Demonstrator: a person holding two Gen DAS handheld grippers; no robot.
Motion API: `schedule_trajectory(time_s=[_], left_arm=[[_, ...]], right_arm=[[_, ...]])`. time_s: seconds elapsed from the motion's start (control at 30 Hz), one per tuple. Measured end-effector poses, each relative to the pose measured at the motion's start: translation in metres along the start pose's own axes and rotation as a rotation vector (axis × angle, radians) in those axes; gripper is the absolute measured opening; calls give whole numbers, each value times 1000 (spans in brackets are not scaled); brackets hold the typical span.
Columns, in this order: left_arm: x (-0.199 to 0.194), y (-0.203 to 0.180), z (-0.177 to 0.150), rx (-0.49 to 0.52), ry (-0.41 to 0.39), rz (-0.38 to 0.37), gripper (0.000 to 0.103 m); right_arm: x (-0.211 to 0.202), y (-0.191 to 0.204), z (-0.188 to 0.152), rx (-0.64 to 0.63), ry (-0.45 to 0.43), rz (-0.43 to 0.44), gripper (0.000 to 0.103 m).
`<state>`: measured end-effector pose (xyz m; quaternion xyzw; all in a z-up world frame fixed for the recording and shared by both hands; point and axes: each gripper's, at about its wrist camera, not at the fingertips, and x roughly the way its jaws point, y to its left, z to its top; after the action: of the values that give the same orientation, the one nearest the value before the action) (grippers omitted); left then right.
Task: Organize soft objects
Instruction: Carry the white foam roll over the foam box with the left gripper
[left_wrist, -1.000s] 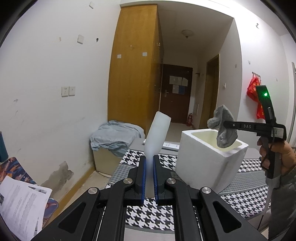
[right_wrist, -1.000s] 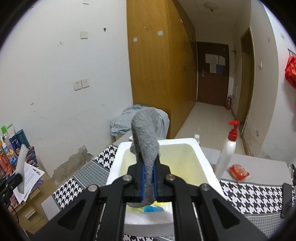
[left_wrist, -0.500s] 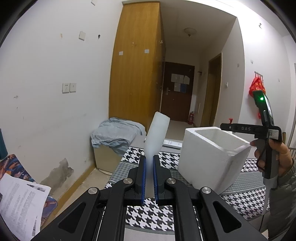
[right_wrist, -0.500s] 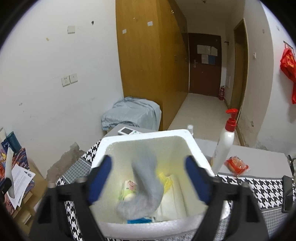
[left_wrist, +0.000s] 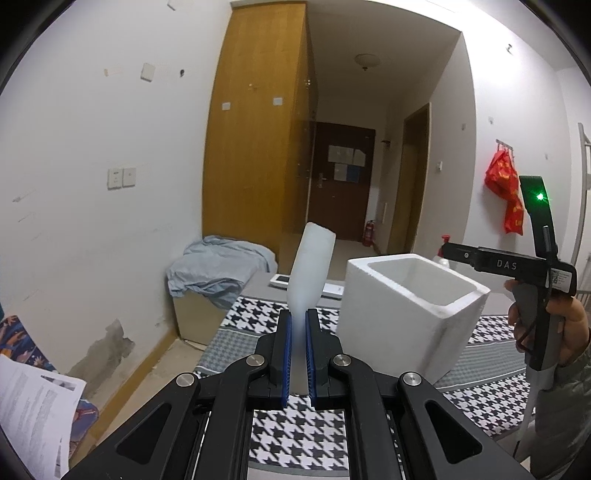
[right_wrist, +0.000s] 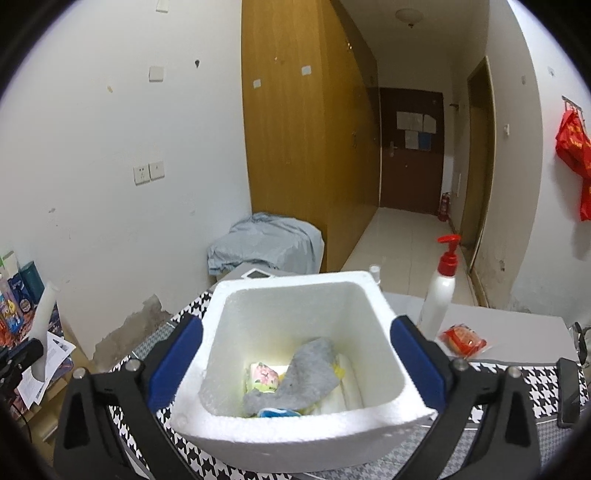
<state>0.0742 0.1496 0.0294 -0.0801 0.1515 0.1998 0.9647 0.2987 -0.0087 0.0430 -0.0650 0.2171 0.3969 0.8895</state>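
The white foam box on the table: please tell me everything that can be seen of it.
The foam box is white, with thick, grainy walls, rounded corners and no lid. It stands upright on the houndstooth cloth. Inside lie a grey sock, a flowered packet and other soft things, partly hidden. The right gripper is open, its blue pads on either side of the box, apparently not touching it. A pump bottle stands behind it.

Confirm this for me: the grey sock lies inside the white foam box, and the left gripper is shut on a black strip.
One thing is wrong: the strip is white, not black. The left wrist view shows the left gripper shut on a white strip. The rest holds: in the right wrist view the grey sock lies inside the white foam box.
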Motion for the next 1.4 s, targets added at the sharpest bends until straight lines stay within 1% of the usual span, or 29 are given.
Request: schedule_trajectory(time_s=[0.1, 0.33, 0.67, 1.1, 1.17, 1.4], left_arm=[[1, -6, 2, 8, -4, -22, 7], [4, -18, 4, 23, -6, -68, 7], [18, -28, 18, 52, -11, -120, 7], [32, -55, 34, 95, -10, -194, 7], [36, -61, 36, 107, -8, -199, 7], [52, -73, 50, 121, 10, -251, 7]], right_arm=[[-8, -7, -2, 12, -19, -14, 103], [-23, -24, -8, 40, -11, -63, 103], [-55, -38, -21, 55, -38, -117, 103], [-90, -55, -38, 97, -62, -195, 103], [-94, -56, -41, 101, -62, -205, 103], [-99, -58, -57, 105, -35, -230, 103]])
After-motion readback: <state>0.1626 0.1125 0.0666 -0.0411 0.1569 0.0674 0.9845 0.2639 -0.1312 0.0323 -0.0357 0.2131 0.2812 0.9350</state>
